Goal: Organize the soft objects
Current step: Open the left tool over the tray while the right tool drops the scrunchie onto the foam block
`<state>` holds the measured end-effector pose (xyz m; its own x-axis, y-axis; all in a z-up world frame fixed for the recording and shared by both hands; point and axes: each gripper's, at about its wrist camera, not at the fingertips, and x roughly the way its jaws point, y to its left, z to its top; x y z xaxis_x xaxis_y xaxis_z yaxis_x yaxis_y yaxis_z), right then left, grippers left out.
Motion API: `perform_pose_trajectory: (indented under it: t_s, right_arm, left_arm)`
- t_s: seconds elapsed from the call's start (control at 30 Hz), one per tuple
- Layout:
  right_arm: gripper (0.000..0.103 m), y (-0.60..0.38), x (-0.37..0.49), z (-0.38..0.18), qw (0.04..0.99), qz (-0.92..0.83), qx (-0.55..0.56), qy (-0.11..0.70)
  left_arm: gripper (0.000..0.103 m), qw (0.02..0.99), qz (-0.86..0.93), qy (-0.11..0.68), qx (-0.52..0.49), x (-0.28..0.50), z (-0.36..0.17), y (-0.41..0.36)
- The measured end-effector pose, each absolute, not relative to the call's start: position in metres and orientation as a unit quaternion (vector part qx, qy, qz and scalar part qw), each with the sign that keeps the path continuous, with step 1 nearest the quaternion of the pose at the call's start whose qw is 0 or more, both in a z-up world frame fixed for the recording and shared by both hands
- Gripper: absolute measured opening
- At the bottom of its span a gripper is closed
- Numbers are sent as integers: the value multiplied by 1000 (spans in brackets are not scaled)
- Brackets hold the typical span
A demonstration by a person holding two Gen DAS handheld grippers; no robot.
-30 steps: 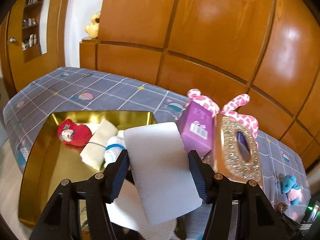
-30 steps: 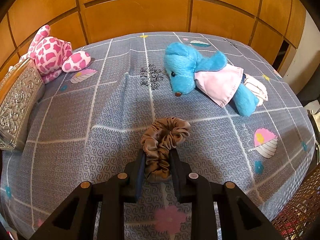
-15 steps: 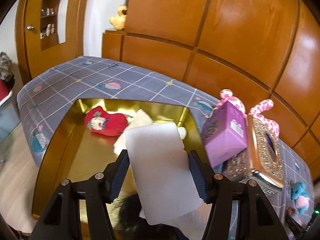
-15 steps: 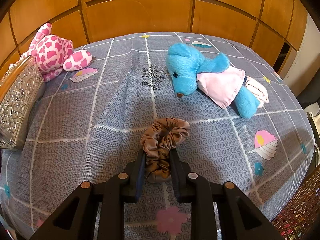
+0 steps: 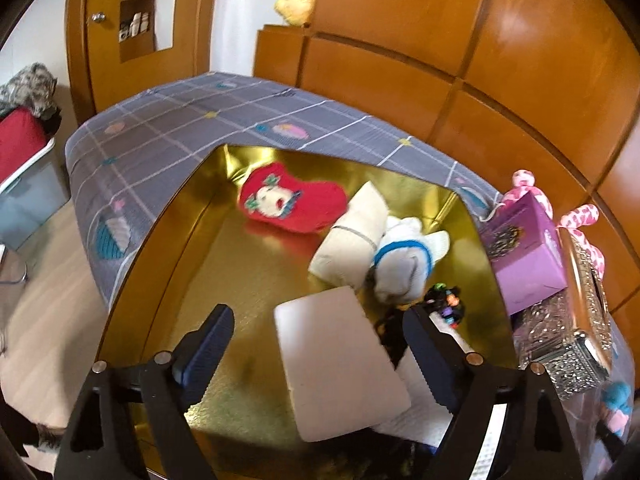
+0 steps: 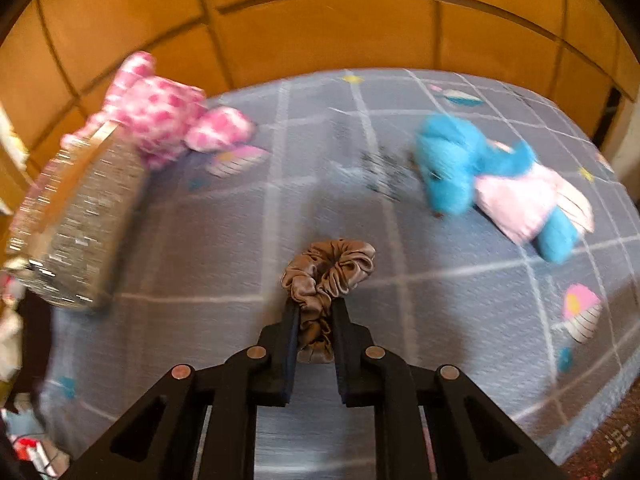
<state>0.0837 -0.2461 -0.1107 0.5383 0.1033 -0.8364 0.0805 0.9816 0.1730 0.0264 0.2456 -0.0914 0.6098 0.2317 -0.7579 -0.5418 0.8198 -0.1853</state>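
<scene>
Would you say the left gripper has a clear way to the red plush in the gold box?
Probably yes: the left gripper is open above the gold box, and the red plush lies uncovered beyond the white pad just released.

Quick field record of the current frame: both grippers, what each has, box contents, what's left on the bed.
left gripper: open, jaws just widened, white pad loose between them
right gripper: shut on brown scrunchie, jaws just tightened
gold box: red plush, cream roll, white-and-blue sock
on bed: blue plush, pink spotted plush
beside box: purple carton, silver case
</scene>
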Motion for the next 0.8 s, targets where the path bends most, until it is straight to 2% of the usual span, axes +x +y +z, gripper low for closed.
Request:
perform_pose_trajectory:
  t_s: [0.33,0.6,0.8]
  right_arm:
    - [14,-170,89,-47,897,153,77,408]
    - [14,-69,93,-6,875,297,48,379]
    - [14,17,99,-4,833,382,50,398]
  left_arm:
    - [99,882,223,366,-195,22,-80,243]
    - [100,885,237,347,-201,15,-67,254]
    - [100,884,257,331,-205,2,-60,266]
